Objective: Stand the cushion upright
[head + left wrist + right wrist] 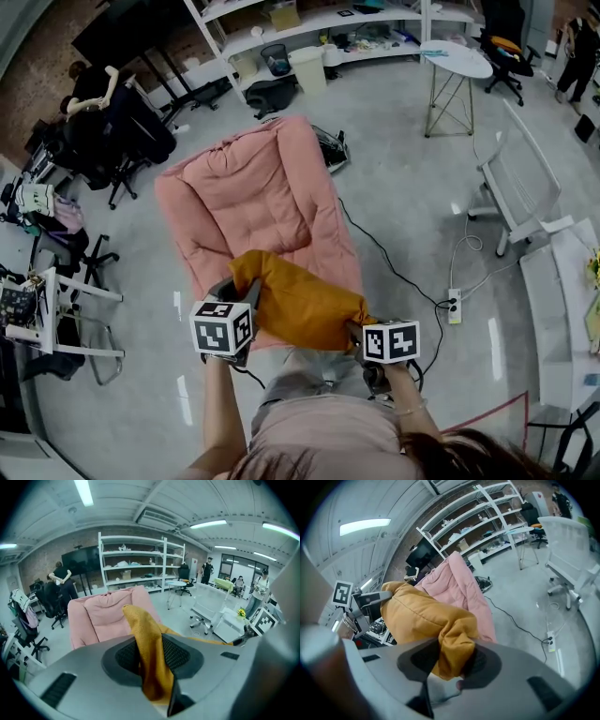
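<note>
At 6 o'clock end of pink floor sofa (253,192): mustard cushion (298,305), puffy, creased, slung between both grippers; contact with sofa unclear. Left gripper (242,289) pinching its 9 o'clock corner, fabric bunched between pads. Right gripper (360,326) clamped on 3 o'clock corner. Sofa back right behind at 12. Black cable (394,267) and power strip (455,306) on floor at 3. White chair (516,178) at 2, round table (457,58) at 1, seated person (89,89) at 10.
</note>
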`<state>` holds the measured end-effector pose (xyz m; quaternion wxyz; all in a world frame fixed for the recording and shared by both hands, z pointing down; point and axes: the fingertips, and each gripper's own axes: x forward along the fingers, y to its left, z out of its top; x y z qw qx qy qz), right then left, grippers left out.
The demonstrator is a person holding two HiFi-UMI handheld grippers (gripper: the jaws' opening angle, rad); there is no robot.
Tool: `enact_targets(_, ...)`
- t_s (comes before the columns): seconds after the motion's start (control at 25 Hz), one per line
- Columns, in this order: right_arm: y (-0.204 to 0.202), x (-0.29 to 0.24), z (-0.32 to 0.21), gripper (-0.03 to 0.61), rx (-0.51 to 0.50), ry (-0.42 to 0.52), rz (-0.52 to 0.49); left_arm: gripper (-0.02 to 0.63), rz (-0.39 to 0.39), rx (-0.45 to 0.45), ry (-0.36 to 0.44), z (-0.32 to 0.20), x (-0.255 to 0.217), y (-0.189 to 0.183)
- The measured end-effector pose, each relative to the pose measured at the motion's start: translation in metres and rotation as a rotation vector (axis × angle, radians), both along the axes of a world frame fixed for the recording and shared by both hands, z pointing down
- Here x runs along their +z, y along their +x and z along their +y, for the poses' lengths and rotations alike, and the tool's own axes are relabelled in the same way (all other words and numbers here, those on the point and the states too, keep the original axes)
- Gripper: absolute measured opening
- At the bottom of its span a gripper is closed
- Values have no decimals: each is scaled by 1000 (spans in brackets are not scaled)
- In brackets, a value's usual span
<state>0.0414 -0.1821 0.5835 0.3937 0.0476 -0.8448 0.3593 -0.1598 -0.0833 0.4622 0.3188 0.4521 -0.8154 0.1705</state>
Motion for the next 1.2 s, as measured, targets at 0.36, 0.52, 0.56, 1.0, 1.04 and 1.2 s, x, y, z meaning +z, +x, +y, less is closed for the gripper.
enact_targets(0.36,-20,-9,12,144,14,41,-2,118,16,-5,48,24,-1,-19)
enact_targets(0.52,-29,-12,22,144,36,73,10,117,29,19,72,37,2,-29)
enact_targets(0.56,-32,-13,25,144,43,82,14,117,34,26,79,40,2,-32)
enact_targets(1.0,-67,-37,63,144,130,213,51,115,91,103,150,91,-3,-65)
enact_targets(1.04,-71,-39,66,144,135,228,55,115,95,107,159,96,-4,-68)
enact_targets(1.2,-87,-51,78,144,151,289,67,115,109,123,192,114,-8,-81)
